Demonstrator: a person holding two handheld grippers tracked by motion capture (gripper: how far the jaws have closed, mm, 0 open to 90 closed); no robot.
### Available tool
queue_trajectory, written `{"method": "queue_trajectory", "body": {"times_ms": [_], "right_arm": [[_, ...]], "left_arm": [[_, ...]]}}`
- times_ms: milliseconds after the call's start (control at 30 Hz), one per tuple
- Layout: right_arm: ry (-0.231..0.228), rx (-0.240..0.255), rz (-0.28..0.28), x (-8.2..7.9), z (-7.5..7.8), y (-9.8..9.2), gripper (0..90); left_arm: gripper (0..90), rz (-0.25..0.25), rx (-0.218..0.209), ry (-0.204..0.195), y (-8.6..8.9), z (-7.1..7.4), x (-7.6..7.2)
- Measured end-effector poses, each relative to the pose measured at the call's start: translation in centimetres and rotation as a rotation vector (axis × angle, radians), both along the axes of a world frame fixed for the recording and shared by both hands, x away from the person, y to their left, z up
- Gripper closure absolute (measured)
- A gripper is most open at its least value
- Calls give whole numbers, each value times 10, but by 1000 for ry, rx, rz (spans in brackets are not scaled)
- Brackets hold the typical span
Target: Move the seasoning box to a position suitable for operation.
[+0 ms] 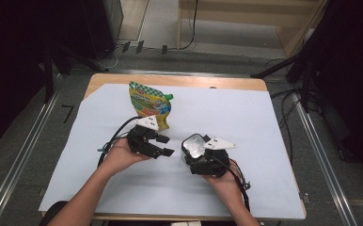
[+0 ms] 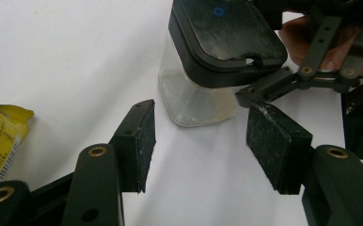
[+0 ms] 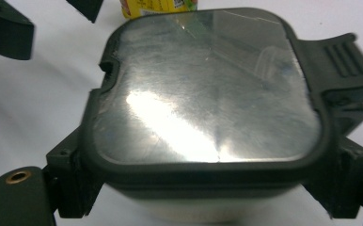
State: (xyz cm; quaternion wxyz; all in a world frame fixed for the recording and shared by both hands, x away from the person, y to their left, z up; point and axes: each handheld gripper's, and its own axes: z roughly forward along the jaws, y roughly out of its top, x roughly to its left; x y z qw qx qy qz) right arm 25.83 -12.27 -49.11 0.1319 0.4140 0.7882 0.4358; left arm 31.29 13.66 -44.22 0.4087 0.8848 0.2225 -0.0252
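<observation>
Contents of the clear container [image 2: 193, 101] are hard to make out; its walls look cloudy, and in the right gripper view its dark-rimmed lid [image 3: 208, 89] with a side latch hides the body below. The container sits on the pale sheet [image 1: 264, 122] near the table's middle, pinched between the jaws of the right gripper [image 1: 201, 153], whose pads press its two sides. The right hand [image 1: 224, 181] comes in from below, with its forearm cut off by the bottom edge. The left gripper [image 1: 163, 146] is just beside the container, jaws spread with nothing between them, pointing toward it from the left; the left hand [image 1: 121, 155] holds it low over the sheet. A yellow and green pouch [image 1: 150, 103] with a green cap lies just beyond the left gripper, its lower edge covered by the gripper's plate.
</observation>
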Motion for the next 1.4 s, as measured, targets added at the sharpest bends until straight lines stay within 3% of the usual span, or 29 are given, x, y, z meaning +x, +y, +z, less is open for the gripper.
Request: {"method": "queue_trajectory", "body": {"times_ms": [167, 267, 367, 433, 500, 533, 567, 633, 700, 800, 867, 1000, 1200, 1400], "right_arm": [[4, 14, 17, -5, 10, -9, 151], [18, -13, 52, -10, 18, -17, 177], [18, -8, 60, -14, 22, -23, 213], [20, 2, 74, -17, 26, -31, 314], [20, 45, 85, -20, 30, -49, 494], [20, 45, 85, -20, 30, -49, 494], [36, 55, 75, -18, 30, -60, 605], [36, 53, 69, -16, 29, -64, 657], [46, 43, 54, -11, 25, -69, 756], [60, 24, 53, 4, 19, -72, 900], [79, 23, 51, 10, 17, -71, 900], [101, 13, 71, 19, 12, -68, 900], [94, -23, 115, 29, 5, -56, 900], [95, -30, 103, 28, 4, -52, 900]], "left_arm": [[438, 13, 1, -8, 0, 1, 0], [499, 34, 14, -2, -1, 0, 2], [534, 38, 11, 18, -2, -1, 2], [558, 35, 15, 17, -3, -1, 2], [622, 34, 20, 10, -5, -2, 2], [622, 31, 23, 9, -5, -2, 1], [684, 27, 21, 9, -6, -2, 0], [764, 27, 19, 13, -8, -3, 0], [786, 25, 18, 14, -11, -4, -2], [900, 24, 16, 45, -16, -8, -1], [900, 15, 9, 63, -18, -10, -1], [900, 2, 45, 55, -24, -14, -4], [900, -4, 68, 35, -30, -20, -5], [900, -11, 63, 47, -32, -25, -4]]}}
